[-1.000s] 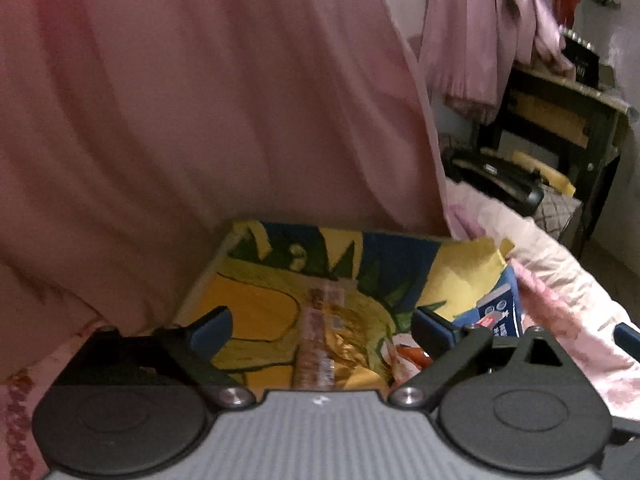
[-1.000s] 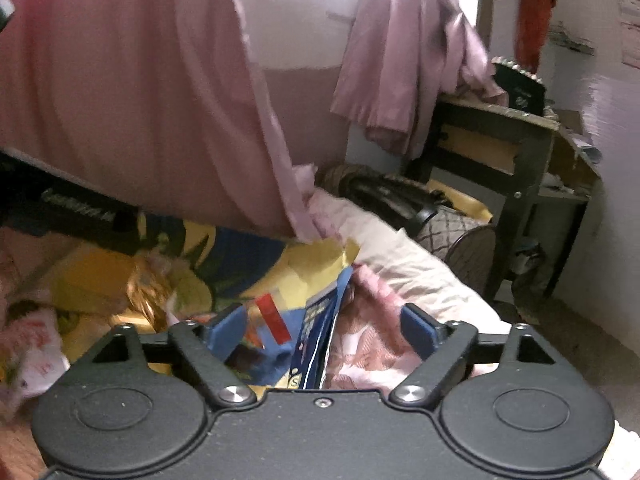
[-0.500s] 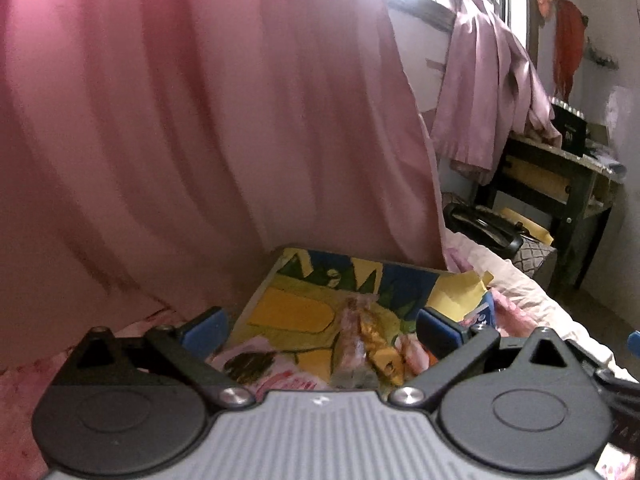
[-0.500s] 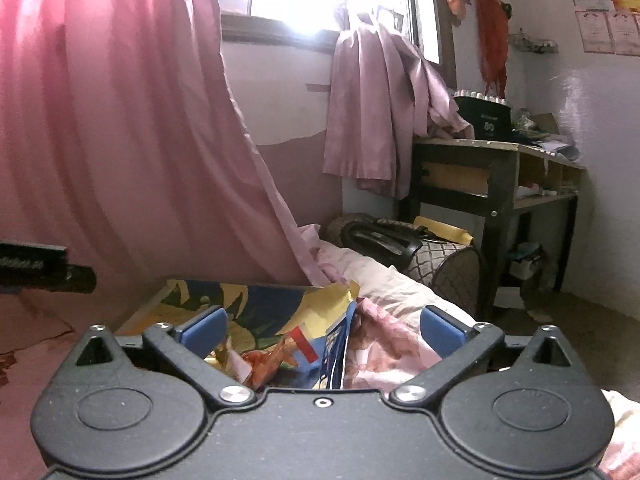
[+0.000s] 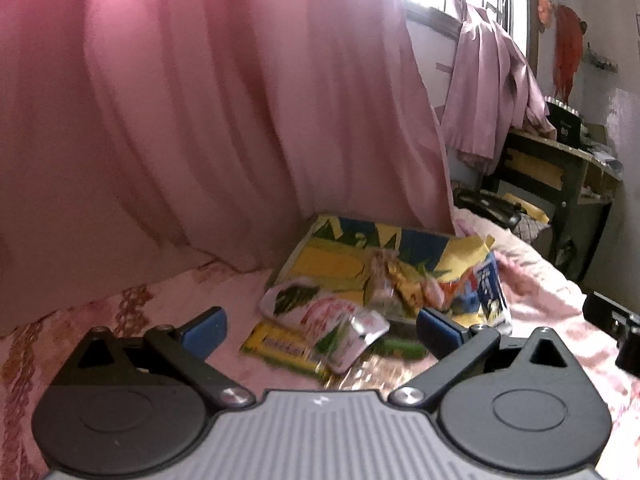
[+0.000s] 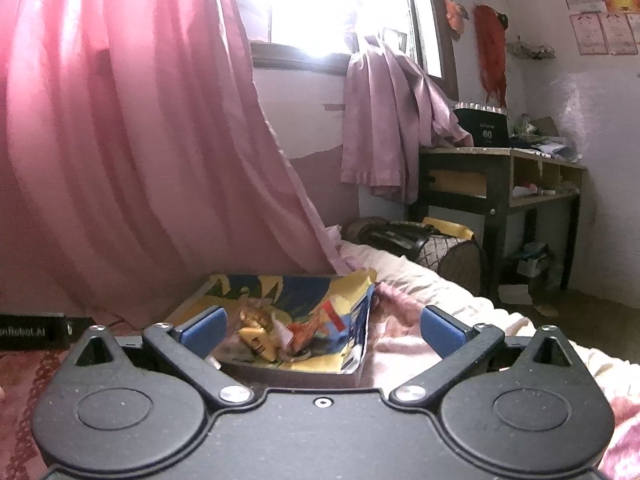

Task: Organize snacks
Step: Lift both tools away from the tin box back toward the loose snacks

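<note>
Left wrist view: the left gripper is hanging spread wide, pinching nothing. Right between its fingers the white snack packet is lying flat on the pink bedspread, long axis slanting away to the left. Just beyond, the colourful box is holding more wrappers. The right gripper is gaping too, empty, box straight ahead.

The left gripper has a ribbed grey body, black round-hinged arms, silver screws and blue pads. The right gripper is all black, with blue pads and silver screws.
</note>
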A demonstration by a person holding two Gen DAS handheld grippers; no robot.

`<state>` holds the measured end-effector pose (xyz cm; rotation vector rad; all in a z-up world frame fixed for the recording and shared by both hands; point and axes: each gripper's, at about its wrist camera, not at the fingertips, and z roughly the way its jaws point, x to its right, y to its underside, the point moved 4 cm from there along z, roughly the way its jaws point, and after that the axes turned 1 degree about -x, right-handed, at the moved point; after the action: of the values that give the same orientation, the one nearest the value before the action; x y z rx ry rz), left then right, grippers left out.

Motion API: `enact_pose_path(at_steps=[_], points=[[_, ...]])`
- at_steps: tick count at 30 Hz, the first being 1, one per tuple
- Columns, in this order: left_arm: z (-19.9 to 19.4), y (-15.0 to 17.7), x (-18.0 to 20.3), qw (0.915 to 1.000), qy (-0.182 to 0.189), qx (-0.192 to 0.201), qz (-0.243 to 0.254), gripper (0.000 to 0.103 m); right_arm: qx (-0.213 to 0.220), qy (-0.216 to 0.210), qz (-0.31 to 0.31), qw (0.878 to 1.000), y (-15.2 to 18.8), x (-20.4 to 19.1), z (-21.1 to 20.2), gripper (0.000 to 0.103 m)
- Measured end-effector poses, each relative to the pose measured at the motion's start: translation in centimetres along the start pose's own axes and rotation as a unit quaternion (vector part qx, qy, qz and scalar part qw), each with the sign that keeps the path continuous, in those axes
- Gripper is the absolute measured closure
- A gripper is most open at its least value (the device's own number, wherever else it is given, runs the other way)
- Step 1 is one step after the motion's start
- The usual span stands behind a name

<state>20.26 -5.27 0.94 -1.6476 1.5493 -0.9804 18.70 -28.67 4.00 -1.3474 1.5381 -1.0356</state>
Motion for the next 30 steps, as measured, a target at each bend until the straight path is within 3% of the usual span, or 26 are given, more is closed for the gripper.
enact_pose_path(at_steps=[8, 16, 30], points=[[-2.5, 3.5, -2.5, 0.9995, -0.021, -0.023, -0.001, 0.0, -0.028, -0.01, -0.005, 1.0, 2.1, -1.7, -2.4, 0.001], [-3.0, 5.9, -5.4, 0.9973, -0.029, -0.051, -0.044, 0.0, -0.071, -0.018, -0.01, 0.997, 4.3, -3.4, -2.8, 0.001], [-2.0, 8.5, -6.8, 0.9869, -0.056, -0.139, -0.059, 0.0, -0.15, -0.024, -0.017, 0.988, 7.1, -4.9, -1.7, 0.001]])
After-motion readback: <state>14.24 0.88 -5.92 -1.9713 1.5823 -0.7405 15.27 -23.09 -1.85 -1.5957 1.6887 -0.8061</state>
